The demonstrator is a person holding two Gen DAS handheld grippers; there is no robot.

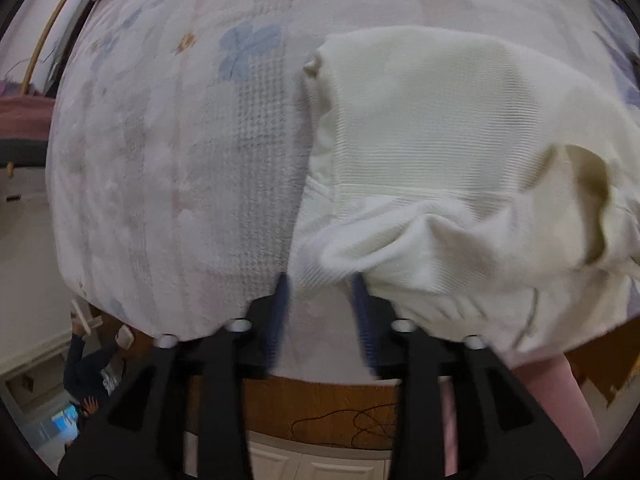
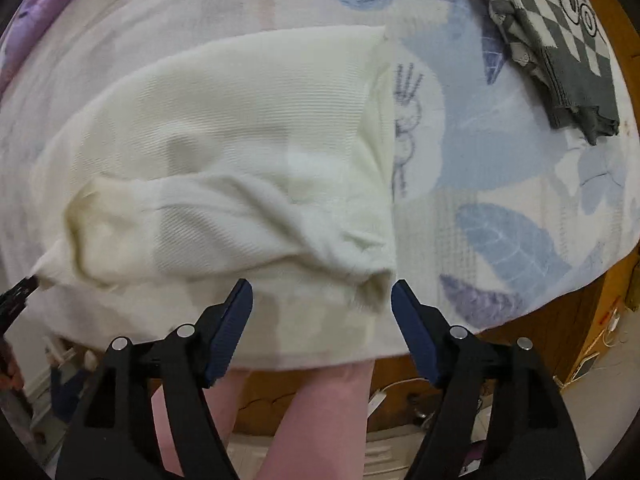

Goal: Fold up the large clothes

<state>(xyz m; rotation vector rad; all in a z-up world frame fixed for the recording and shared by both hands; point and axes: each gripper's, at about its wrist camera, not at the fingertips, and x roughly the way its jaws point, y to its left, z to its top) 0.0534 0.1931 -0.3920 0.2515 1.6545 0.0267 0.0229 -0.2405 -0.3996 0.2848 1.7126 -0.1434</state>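
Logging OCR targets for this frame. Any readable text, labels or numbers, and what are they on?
No text reads clearly.
Checkered grey cloth: large white outlined shapes, possibly letters, cut off by the frame edge; unreadable.
Cream sweater: no label visible.
Floral bedspread: drawings only, no words.

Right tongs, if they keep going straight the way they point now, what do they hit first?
Most likely the cream knit garment: its near folded edge lies between the open right tongs, with the floral bedspread underneath. Depth is unclear.

Light: soft, even indoor, fairly bright; no glare.
Shadows: faint, in folds of cream garment (image 1: 460,152).
Blur: motion smear on near cloth, bedspread (image 1: 168,168) soft.
Distortion: strong fisheye, dark corners both views.
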